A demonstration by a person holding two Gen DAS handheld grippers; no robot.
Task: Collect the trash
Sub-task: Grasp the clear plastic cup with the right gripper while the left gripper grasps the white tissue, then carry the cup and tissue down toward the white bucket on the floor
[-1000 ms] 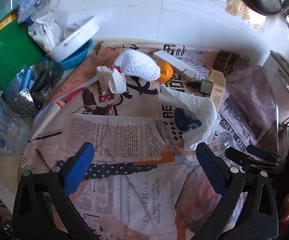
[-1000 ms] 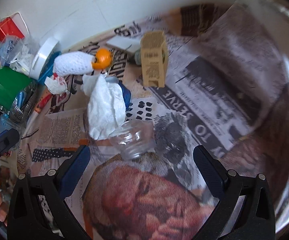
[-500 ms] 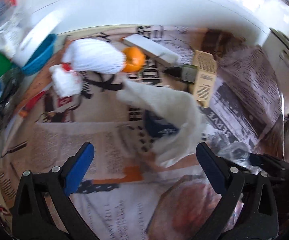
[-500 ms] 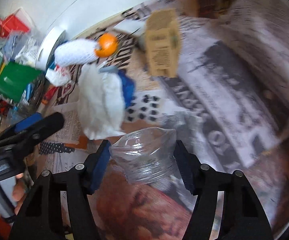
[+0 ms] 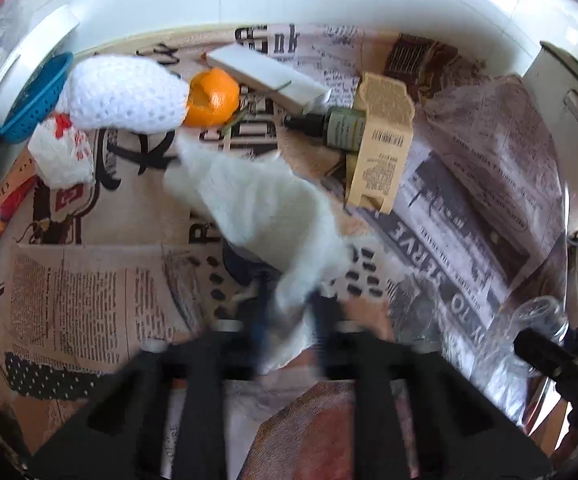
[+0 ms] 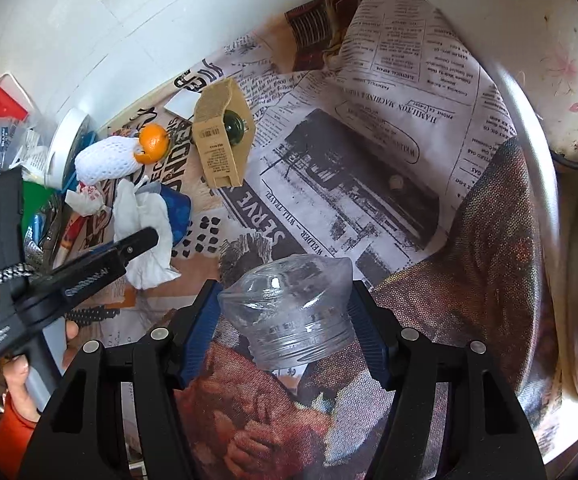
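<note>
A table (image 6: 429, 184) covered in newspaper-print cloth fills both views, with a white wall behind it. Along its left edge sits a pile of clutter, including a blue plastic basket (image 5: 35, 102) and a green box (image 6: 3, 200).

Near the middle of the table lies a white crumpled tissue (image 5: 265, 208), draped over a dark blue object (image 6: 177, 210). The left gripper (image 5: 287, 320), blurred in its own view, has its fingers pressed together on the near end of this tissue. In the right wrist view a hand (image 6: 19, 376) is seen holding that gripper's handle.

The right gripper (image 6: 285, 316) pinches a crushed clear plastic bottle (image 6: 289, 312) between its blue-padded fingers (image 6: 199, 328), which press against both sides of it.

Behind the tissue lies a tan cardboard carton (image 5: 383, 144) with a dark green dropper bottle (image 5: 337, 128) poking out of it. To the left are a white foam fruit net (image 5: 125, 98) touching an orange peel (image 5: 213, 98), a flat white box (image 5: 265, 74), and a small crumpled white and red wrapper (image 5: 63, 152).
</note>
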